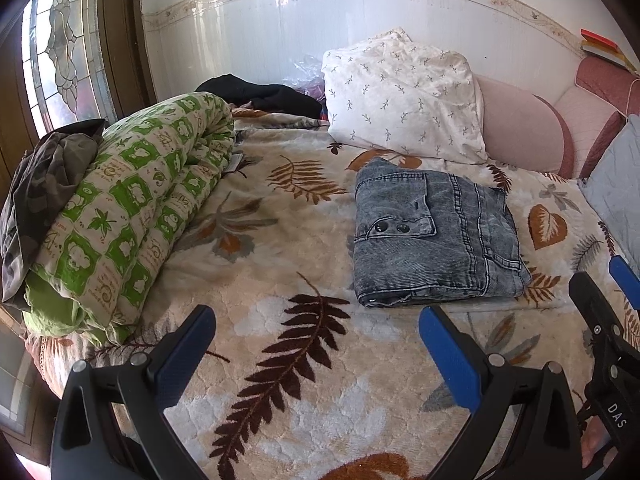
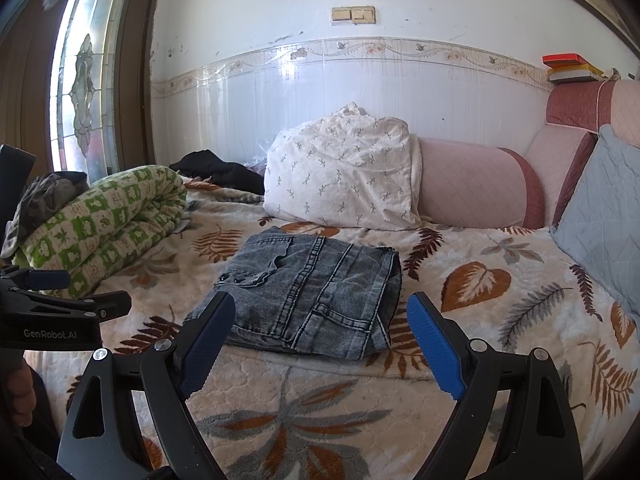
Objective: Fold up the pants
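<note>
Both my tongs hang released over the bed's leaf-print blanket point(image 1: 280, 264), tilted downward, left tongs point(image 1: 316, 344) beside right tongs point(image 2: 320, 336). Folded pants point(image 2: 308, 292) lie just beyond my right tongs, untouched, ahead-right of my left.

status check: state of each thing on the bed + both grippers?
jeans: folded into a flat stack, lying on the blanket, nothing touching them
quilt: rolled up, at the bed's left edge
pillow: propped against the wall
black garment: crumpled, unfolded
left hand-held gripper: open, empty
right hand-held gripper: open, empty, short of the jeans
</note>
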`<move>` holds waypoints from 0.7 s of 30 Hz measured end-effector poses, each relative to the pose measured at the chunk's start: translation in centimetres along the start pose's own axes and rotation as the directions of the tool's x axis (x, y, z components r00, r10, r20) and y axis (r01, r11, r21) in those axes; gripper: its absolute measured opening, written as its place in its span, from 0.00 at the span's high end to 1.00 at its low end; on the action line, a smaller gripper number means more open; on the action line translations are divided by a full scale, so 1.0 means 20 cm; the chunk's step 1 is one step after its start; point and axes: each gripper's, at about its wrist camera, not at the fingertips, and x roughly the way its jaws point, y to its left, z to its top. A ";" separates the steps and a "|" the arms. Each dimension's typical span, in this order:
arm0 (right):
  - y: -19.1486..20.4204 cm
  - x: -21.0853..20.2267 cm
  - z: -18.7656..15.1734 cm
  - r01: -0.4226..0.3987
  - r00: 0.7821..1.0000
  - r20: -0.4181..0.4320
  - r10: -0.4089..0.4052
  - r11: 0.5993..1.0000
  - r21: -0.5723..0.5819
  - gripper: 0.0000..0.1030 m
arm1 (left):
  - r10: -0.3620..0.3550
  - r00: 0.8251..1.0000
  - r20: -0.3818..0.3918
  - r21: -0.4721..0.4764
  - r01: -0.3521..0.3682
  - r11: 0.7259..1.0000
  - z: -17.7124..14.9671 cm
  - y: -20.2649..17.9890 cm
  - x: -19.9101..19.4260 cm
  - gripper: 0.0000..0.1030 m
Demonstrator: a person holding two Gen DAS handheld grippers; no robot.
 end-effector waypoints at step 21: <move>0.04 0.01 -0.01 0.003 1.000 -0.007 -0.003 1.000 -0.004 0.15 | -0.003 1.000 -0.020 -0.018 0.002 1.000 -0.01 0.03 0.05 0.00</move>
